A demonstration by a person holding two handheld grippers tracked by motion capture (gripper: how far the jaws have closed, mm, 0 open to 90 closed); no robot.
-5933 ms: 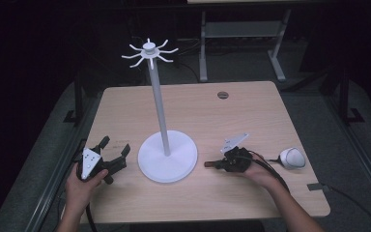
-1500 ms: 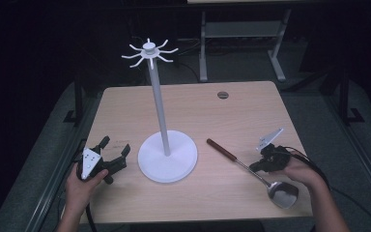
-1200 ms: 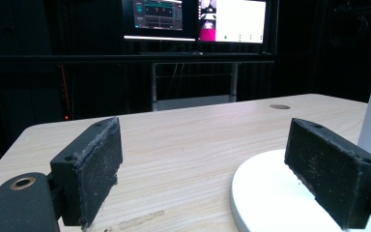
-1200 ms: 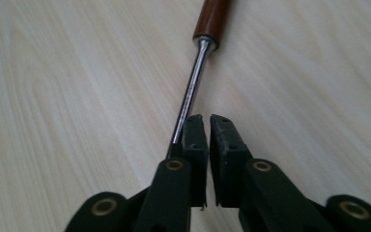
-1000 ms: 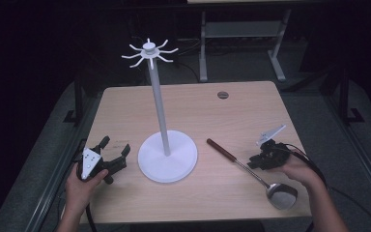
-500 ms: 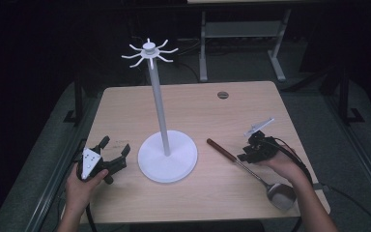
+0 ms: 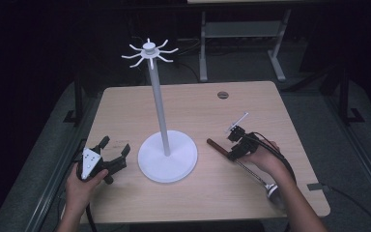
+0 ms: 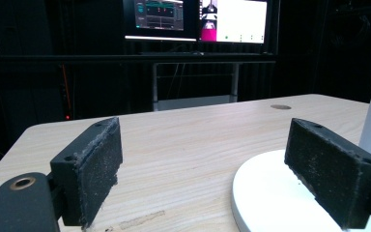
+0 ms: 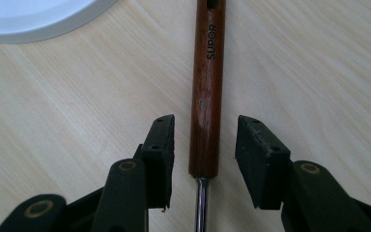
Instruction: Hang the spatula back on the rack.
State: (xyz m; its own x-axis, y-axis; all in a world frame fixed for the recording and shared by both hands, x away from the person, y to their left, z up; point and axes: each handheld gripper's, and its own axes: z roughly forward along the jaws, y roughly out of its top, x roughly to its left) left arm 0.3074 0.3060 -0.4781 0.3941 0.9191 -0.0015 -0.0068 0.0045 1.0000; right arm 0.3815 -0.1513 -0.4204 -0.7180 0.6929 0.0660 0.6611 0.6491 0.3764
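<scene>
Because the wooden handle [image 9: 207, 87] runs straight up the middle of the right gripper view, between the two black jaws and parallel to them, the right gripper [image 9: 205, 145] is already lined up to close across it. Its jaws stand apart, one on each side of the handle's lower end, neither pad visibly touching the wood. Just below the pads the handle gives way to a thin bright metal shank [image 9: 201, 205].

From the high view the utensil [image 7: 241, 162] lies flat on the table [image 7: 270, 104], to the right of the stand's base [image 7: 168, 155], its long axis slanting from the handle tip near the base back to a rounded metal head by the person's right forearm. The right gripper [image 7: 236, 147] sits over it, far nearer than the left gripper [image 7: 113, 152], which rests on the table left of the base, jaws wide apart and holding nothing.

The handle is dark reddish-brown, smooth and round, stamped with lettering. The pads look rough and matte. The stand is plain white, with a slim pole [image 7: 159, 104] and a crown of hooks [image 7: 149, 50].
</scene>
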